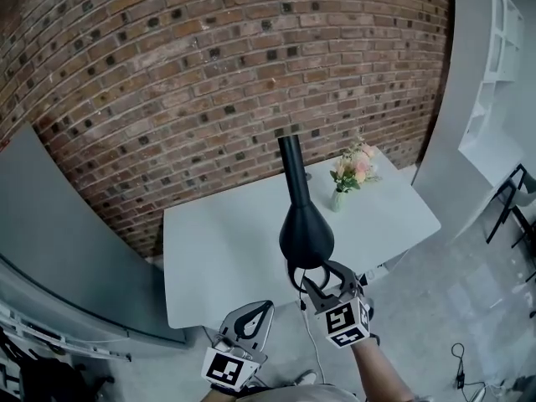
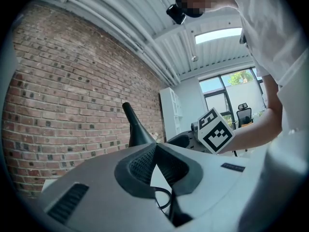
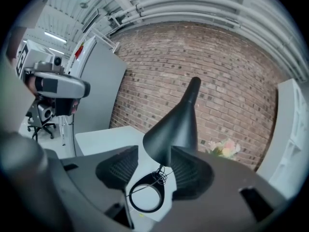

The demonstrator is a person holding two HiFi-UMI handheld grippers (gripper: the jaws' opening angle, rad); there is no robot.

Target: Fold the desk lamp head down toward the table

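The left gripper (image 1: 261,310) is held low and close to the body, its fingers (image 2: 139,164) meeting at the tips. The right gripper (image 1: 322,273) reaches further forward on a bare forearm (image 1: 381,373). Its fingers (image 3: 192,172) are spread well apart and point away from the person.

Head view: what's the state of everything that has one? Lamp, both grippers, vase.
Lamp head: raised, not yet folded down toward the table.
Right gripper: open, fingers either side of the lamp head's wide end; contact unclear.
Left gripper: shut, empty, held low beside the lamp head, apart from it.
Flower vase: upright on the table.
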